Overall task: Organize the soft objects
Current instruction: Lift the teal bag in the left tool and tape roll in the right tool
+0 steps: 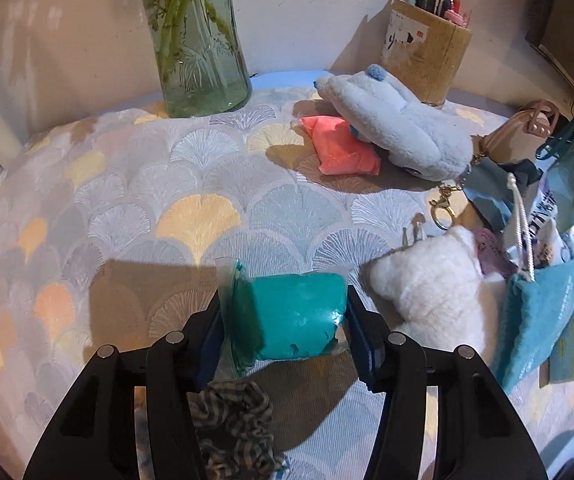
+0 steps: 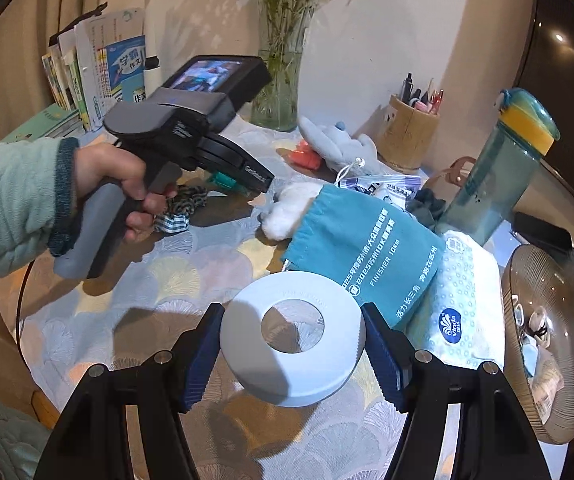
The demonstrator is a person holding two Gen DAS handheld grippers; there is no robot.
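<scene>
Left wrist view: fan-patterned tablecloth against plain wall.

— Legible markings?
— Teal pouch: "FINISHER 10km", "2025". White tissue pack, right of it: "Vinda" logo. Book at the table's far left: "作文".
— Others?
— Pen holder label: unreadable.
</scene>
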